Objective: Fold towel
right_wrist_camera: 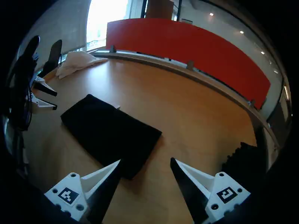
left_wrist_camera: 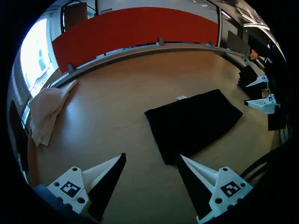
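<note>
Two low opposed views over one table [left_wrist_camera: 123, 112], black towel [left_wrist_camera: 192, 123] between.

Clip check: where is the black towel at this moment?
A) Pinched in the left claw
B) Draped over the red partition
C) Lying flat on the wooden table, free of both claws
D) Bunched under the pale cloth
C: the black towel lies flat on the wooden table, and the left claw and right claw are both open above it with nothing between their fingers.

Wooden table [left_wrist_camera: 123, 93]; pale cloth [left_wrist_camera: 46, 108] at edge; red partition [left_wrist_camera: 130, 30].
</note>
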Available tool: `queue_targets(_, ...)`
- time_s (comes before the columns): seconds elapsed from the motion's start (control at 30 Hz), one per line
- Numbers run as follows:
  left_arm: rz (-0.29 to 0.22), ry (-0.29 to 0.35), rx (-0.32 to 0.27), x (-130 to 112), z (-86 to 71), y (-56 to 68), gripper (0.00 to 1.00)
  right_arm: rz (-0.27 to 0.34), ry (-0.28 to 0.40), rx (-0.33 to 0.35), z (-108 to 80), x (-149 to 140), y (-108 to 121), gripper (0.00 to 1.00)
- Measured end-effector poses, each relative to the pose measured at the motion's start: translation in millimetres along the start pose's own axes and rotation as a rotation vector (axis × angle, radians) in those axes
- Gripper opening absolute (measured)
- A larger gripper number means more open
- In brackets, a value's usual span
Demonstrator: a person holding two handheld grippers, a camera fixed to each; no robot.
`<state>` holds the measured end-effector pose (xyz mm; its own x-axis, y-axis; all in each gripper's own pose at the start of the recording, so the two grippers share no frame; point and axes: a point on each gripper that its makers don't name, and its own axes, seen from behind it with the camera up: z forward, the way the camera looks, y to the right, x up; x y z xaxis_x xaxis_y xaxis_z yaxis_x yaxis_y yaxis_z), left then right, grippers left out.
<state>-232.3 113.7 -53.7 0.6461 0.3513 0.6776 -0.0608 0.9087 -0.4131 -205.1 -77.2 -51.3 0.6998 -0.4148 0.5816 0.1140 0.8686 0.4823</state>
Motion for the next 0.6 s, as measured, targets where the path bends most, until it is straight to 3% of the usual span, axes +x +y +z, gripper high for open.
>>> queue_targets(0.6,-0.121,0.029,0.045,-21.8,-26.6,-12.2,0.97,-0.066,-0.008,0.082,0.9,2.5,-12.3,0.94)
